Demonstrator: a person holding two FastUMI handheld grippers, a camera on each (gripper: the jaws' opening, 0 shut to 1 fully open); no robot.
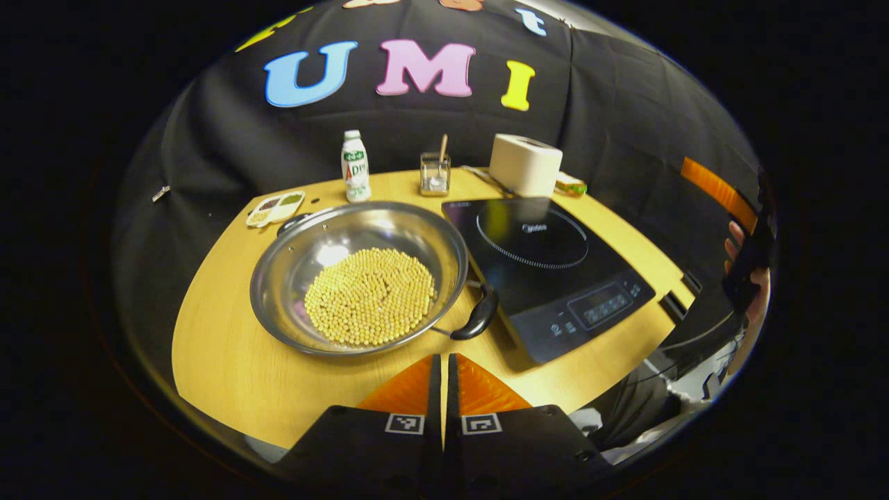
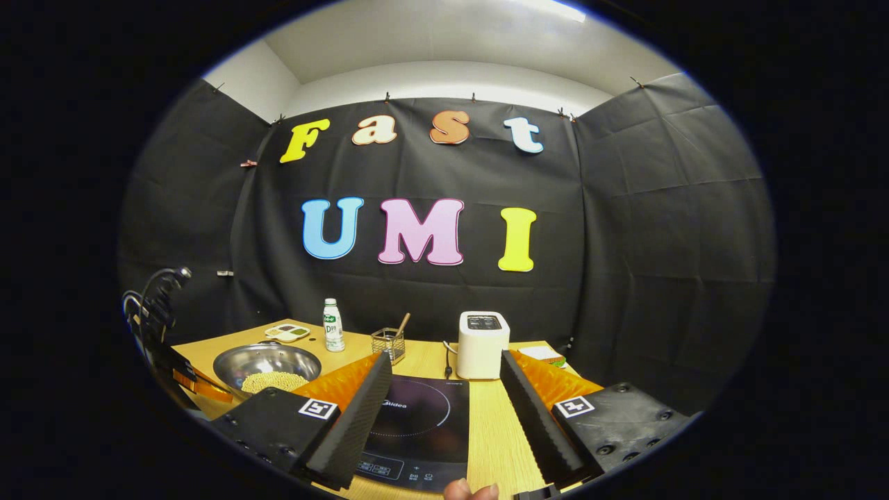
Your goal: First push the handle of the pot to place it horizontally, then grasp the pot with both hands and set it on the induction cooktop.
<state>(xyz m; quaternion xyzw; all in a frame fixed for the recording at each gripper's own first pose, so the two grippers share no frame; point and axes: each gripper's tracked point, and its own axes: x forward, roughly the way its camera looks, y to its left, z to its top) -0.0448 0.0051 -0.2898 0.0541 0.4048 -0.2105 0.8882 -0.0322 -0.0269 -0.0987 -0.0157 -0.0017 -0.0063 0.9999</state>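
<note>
A steel pot (image 1: 358,278) holding yellow beans sits on the wooden table, left of the black induction cooktop (image 1: 549,264). One black pot handle (image 1: 479,314) points toward the front right, close to the cooktop's edge; the other handle (image 1: 292,223) is at the far left rim. My left gripper (image 1: 444,360) is shut with nothing between its fingers, hovering just in front of the pot. My right gripper (image 2: 445,357) stands wide open above the near side of the cooktop (image 2: 417,417). In the right gripper view the pot (image 2: 267,368) lies to the left.
At the back of the table (image 1: 229,361) stand a white bottle (image 1: 355,167), a glass holder (image 1: 435,173), a white toaster (image 1: 524,165) and a small divided dish (image 1: 276,207). The other gripper (image 1: 746,257) and a hand show at the far right.
</note>
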